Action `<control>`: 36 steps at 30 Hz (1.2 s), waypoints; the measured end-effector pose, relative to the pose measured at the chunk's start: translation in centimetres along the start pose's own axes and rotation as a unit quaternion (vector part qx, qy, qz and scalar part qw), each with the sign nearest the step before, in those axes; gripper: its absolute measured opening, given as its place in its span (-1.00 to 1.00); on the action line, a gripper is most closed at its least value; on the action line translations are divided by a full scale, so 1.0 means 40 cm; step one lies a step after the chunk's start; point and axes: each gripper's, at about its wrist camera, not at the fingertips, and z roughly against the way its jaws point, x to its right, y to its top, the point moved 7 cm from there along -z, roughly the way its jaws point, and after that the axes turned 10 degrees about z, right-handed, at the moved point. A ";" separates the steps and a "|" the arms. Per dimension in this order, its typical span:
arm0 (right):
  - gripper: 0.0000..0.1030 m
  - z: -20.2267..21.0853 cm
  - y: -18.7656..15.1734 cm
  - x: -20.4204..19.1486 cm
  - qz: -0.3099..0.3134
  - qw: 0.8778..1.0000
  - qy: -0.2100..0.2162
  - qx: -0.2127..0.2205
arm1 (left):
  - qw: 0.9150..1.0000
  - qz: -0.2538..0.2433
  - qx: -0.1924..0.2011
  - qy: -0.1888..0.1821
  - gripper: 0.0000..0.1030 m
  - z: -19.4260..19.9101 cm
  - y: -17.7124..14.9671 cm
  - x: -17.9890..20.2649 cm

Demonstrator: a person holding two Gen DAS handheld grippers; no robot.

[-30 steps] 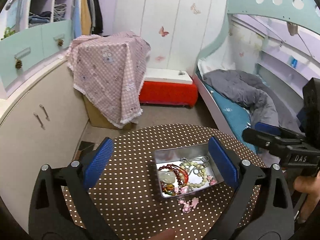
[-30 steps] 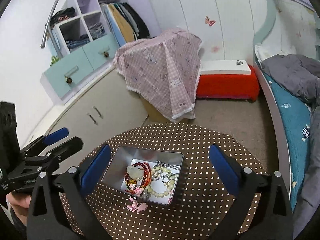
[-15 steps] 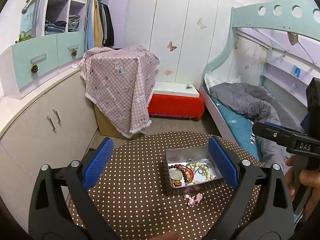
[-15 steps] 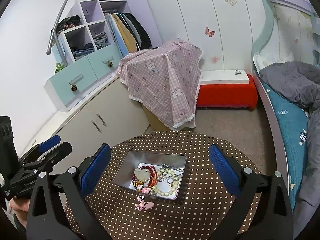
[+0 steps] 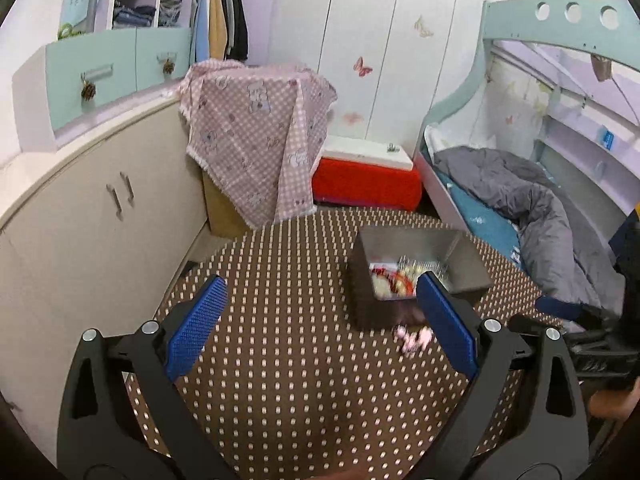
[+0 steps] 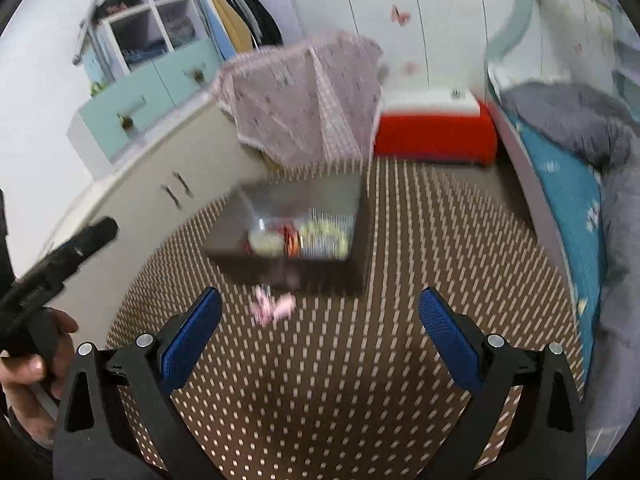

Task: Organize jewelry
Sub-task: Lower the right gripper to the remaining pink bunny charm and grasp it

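Jewelry [image 5: 394, 276] lies heaped inside an open metal tin [image 5: 416, 240] on a round table [image 5: 280, 360] covered in brown cloth with pale dots; red beads, pale green beads and a silvery chain show, though both views are blurred. Just outside the tin, against its near wall, a small pink piece [image 6: 272, 308] rests on the cloth (its shape cannot be told). The left gripper [image 5: 320, 324] hovers on the near side of the tin, fingers spread wide and holding nothing. The right gripper [image 6: 320, 336] likewise hangs short of the tin, its blue pads [image 6: 450, 340] well apart and empty. Beyond the tin stands a red bench [image 6: 434, 136].
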 end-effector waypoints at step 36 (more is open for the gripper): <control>-0.73 -0.144 -0.102 -0.044 0.106 0.992 -0.061 -0.041 | 0.993 -0.049 -0.106 0.018 0.82 -0.203 -0.183 0.128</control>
